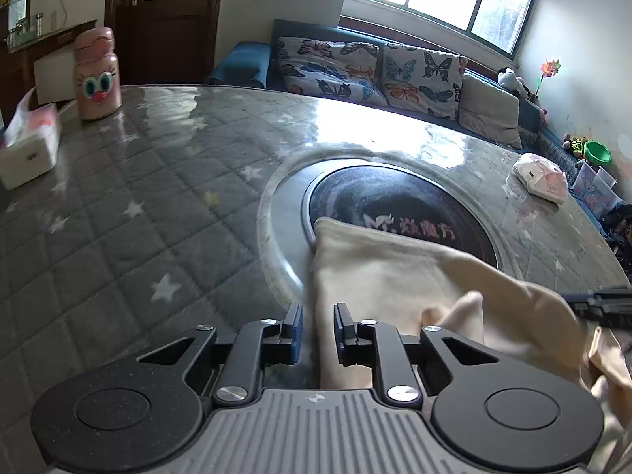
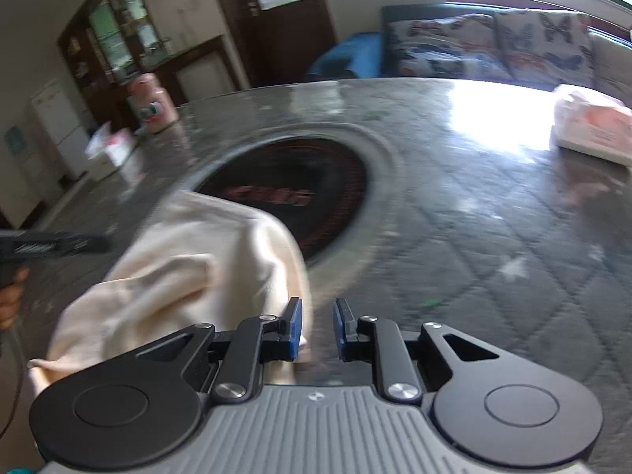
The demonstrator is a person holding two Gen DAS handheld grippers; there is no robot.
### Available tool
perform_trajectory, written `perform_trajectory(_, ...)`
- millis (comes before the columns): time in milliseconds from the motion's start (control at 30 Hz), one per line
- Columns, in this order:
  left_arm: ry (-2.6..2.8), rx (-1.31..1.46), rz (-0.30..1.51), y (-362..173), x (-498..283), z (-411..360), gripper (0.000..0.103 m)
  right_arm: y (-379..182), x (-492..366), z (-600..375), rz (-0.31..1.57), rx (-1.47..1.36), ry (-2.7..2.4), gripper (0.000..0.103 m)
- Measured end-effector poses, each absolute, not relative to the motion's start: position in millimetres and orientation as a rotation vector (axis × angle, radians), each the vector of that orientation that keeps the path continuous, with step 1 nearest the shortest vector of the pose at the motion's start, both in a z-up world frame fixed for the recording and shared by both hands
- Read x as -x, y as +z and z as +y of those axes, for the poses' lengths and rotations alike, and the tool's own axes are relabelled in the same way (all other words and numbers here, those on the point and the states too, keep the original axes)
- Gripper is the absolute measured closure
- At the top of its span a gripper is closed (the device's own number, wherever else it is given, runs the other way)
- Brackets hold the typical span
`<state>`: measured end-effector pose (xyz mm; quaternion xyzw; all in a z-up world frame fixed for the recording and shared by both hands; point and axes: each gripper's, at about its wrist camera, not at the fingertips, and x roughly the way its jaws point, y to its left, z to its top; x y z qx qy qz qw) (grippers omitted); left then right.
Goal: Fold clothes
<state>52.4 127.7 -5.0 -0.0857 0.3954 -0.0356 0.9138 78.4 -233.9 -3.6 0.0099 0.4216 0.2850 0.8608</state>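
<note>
A cream cloth (image 1: 399, 276) lies bunched on the round table, partly over the black centre disc (image 1: 399, 201). My left gripper (image 1: 318, 322) is open, its jaws astride the cloth's left edge without closing on it. In the right wrist view the same cloth (image 2: 189, 272) lies to the left. My right gripper (image 2: 318, 324) is open just past the cloth's right edge, with grey table between its jaws. The right gripper's fingers show at the far right of the left wrist view (image 1: 600, 306). The left gripper shows at the left edge of the right wrist view (image 2: 51, 245).
The table (image 1: 130, 213) has a grey quilted star cover under glass. A pink bottle (image 1: 96, 75) and a white tissue box (image 1: 29, 150) stand at the far left. A tissue pack (image 1: 539, 177) lies at the right. A sofa with butterfly cushions (image 1: 371, 71) stands behind.
</note>
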Motion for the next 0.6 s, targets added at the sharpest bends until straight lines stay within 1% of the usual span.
perform_trajectory(133,-0.084,0.152,0.807,-8.4,-73.1,117.9,0.078,0.2,-63.4,-209.8,0.876,0.021,0.683,0.085)
perform_trajectory(167,-0.089,0.141,0.804,-9.2,-77.5,115.4,0.077,-1.4,-60.0,-204.3,0.873,0.044,0.692,0.083)
perform_trajectory(200,-0.095,0.13,0.802,-10.0,-81.8,112.9,0.074,-3.0,-56.5,-198.9,0.87,0.067,0.701,0.079)
perform_trajectory(267,-0.096,0.108,0.802,-12.8,-90.8,108.6,0.073,-6.1,-49.6,-188.4,0.861,0.114,0.715,0.075)
perform_trajectory(333,-0.098,0.091,0.805,-15.9,-99.5,105.1,0.073,-6.9,-42.2,-181.9,0.825,0.169,0.707,0.074)
perform_trajectory(400,-0.091,0.081,0.811,-19.1,-108.0,103.6,0.068,-2.9,-39.5,-183.8,0.81,0.159,0.704,0.069)
perform_trajectory(600,-0.074,0.044,0.826,-29.5,-125.7,103.5,0.066,3.0,-56.3,-209.4,0.824,0.045,0.622,0.068)
